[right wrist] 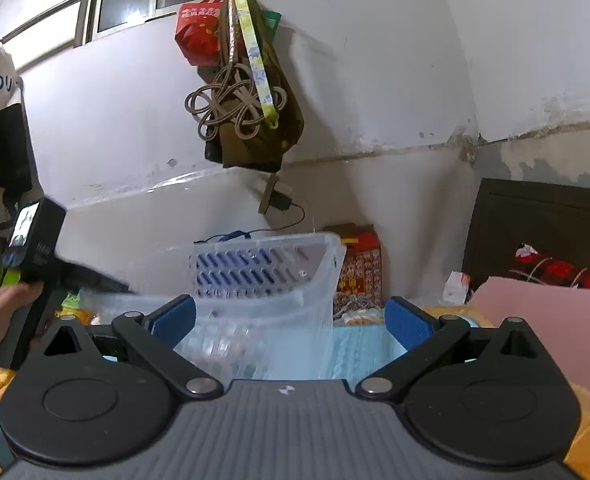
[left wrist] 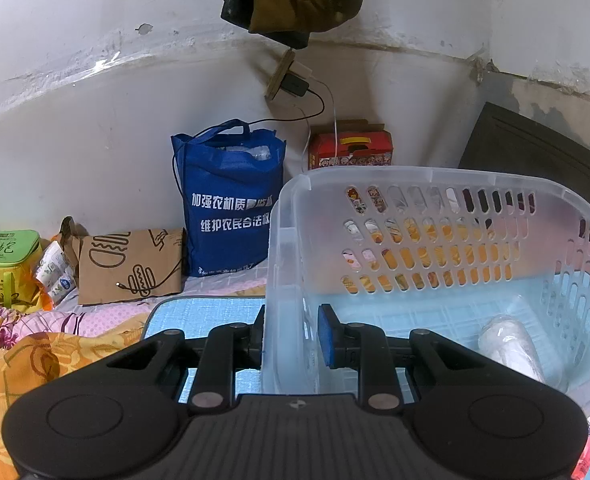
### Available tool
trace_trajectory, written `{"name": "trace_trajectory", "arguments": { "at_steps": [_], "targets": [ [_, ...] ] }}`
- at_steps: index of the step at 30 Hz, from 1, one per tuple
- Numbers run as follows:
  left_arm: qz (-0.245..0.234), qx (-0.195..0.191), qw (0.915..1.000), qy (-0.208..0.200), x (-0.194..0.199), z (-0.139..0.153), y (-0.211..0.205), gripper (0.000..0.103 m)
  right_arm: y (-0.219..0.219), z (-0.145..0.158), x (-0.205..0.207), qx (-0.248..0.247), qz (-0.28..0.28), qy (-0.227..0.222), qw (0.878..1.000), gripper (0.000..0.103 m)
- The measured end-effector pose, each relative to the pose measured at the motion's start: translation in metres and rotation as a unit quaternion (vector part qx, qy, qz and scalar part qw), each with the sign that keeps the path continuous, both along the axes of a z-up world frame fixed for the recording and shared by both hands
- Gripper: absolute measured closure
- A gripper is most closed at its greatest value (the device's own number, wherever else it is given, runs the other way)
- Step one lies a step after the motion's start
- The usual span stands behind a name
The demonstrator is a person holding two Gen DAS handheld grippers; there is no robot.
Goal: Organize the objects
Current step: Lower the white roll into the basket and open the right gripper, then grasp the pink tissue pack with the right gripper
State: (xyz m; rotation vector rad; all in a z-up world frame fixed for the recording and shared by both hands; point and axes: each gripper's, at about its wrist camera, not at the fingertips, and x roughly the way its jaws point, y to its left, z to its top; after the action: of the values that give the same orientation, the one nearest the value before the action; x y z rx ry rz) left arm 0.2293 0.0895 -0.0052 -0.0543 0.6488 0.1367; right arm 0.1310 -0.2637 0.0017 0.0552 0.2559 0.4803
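In the left wrist view, the left claw (left wrist: pixel 291 332) is clamped on the near wall of a clear plastic basket (left wrist: pixel 435 216), which sits on a light blue mat (left wrist: pixel 199 316) on the bed. A wrapped white roll (left wrist: pixel 509 346) lies inside the basket at its right side. In the right wrist view, the right claw (right wrist: pixel 291 320) gapes wide and holds nothing, facing the basket (right wrist: pixel 263 280).

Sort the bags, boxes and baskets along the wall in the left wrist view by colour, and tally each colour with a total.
Blue: 1, the tote bag
Red: 1, the carton
Green: 1, the box
Brown: 1, the paper bag
Clear: 1, the basket clamped by the left gripper
Total: 5
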Motion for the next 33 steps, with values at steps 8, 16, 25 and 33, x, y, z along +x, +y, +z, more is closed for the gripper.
{"name": "trace_trajectory", "arguments": {
  "at_steps": [8, 16, 25, 33],
  "targets": [
    [0.0, -0.001, 1.0, 0.0, 0.0, 0.0, -0.001, 0.075, 0.01, -0.04, -0.01, -0.037, 0.018, 0.05, 0.998, 0.0],
    [-0.001, -0.003, 1.0, 0.0, 0.003, 0.0, 0.0, 0.075, 0.0, -0.057, 0.004, -0.02, 0.011, 0.089, 0.996, 0.0],
    [-0.002, -0.002, 1.0, 0.002, 0.003, -0.001, 0.0, 0.074, -0.001, -0.062, 0.003, -0.014, 0.008, 0.101, 0.995, 0.0],
    [-0.011, 0.0, 0.9999, 0.002, 0.003, -0.003, 0.0, 0.074, 0.005, -0.063, 0.003, -0.032, 0.015, 0.102, 0.994, 0.0]
  ]
}}
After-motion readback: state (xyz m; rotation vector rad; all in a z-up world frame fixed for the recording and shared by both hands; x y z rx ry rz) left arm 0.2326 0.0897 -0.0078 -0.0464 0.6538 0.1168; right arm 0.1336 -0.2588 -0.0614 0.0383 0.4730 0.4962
